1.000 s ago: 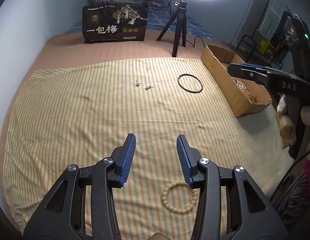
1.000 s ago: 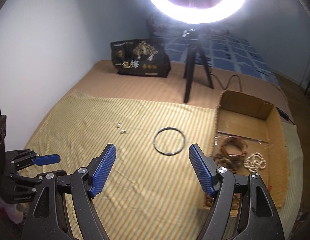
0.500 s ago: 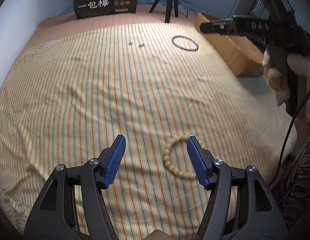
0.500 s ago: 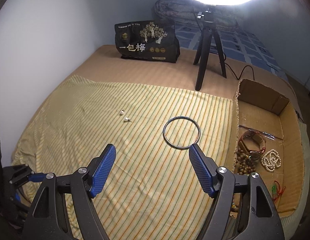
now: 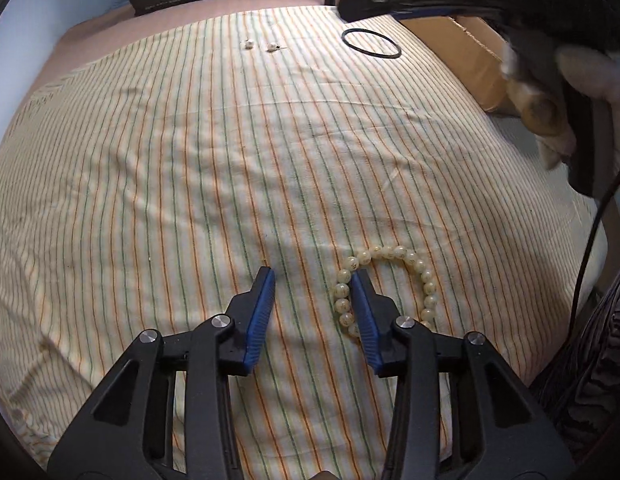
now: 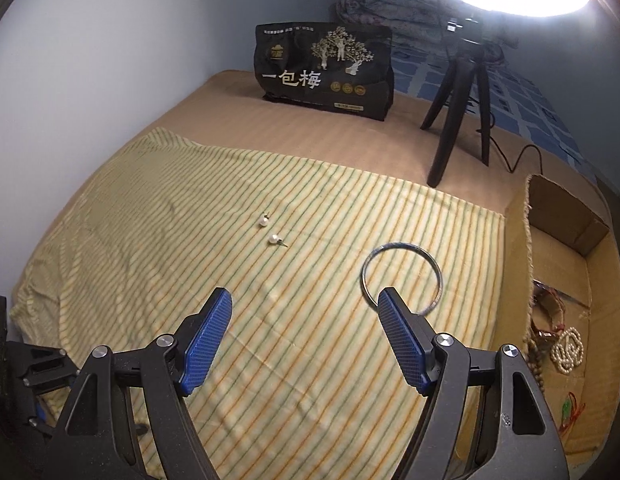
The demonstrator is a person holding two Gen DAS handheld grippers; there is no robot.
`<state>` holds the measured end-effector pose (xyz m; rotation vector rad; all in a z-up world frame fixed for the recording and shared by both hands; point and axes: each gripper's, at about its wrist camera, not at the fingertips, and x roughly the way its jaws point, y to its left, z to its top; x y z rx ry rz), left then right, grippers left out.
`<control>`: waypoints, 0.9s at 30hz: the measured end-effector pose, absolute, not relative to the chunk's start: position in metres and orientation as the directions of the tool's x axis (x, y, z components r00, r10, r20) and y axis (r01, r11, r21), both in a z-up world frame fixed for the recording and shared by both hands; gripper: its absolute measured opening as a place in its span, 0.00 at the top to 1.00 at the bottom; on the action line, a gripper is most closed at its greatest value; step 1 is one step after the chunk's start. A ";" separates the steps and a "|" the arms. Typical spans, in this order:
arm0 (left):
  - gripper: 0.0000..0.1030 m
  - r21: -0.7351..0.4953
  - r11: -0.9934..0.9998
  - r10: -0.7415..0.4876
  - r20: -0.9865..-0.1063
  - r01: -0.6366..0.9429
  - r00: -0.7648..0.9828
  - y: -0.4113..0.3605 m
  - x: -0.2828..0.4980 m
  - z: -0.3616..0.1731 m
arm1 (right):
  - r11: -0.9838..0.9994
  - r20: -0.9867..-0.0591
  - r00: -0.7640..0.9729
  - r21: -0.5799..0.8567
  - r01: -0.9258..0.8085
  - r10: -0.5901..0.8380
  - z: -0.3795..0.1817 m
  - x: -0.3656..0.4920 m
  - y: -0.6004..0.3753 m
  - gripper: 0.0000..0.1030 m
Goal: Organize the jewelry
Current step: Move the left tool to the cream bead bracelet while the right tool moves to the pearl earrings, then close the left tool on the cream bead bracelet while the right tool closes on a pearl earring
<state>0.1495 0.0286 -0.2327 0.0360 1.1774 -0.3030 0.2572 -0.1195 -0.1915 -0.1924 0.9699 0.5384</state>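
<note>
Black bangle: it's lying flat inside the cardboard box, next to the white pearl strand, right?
Not quite. The black bangle lies flat on the striped cloth, outside the cardboard box, as the right wrist view shows. The white pearl strand is inside the box.

A bed with a tan sheet (image 6: pixel 341 140) carries a yellow striped cloth (image 5: pixel 190 160) mid-frame, a black printed bag (image 6: pixel 323 68) at top, a black tripod (image 6: pixel 457 112) and an open cardboard box (image 6: pixel 517 264) at right.
</note>
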 end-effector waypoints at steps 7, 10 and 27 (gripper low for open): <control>0.68 -0.125 0.950 -0.223 -0.913 0.285 0.342 0.024 0.155 -0.234 | 0.816 -0.836 0.419 0.058 -0.575 0.354 -0.213 0.272 -0.086 0.32; 0.71 -0.119 0.951 -0.217 -0.914 0.284 0.344 0.023 0.156 -0.235 | 0.801 -0.849 0.398 0.048 -0.596 0.347 -0.223 0.275 -0.075 0.40; 0.93 -0.128 0.958 -0.215 -0.912 0.256 0.350 0.022 0.168 -0.237 | 0.778 -0.867 0.381 0.013 -0.628 0.321 -0.252 0.306 -0.046 0.63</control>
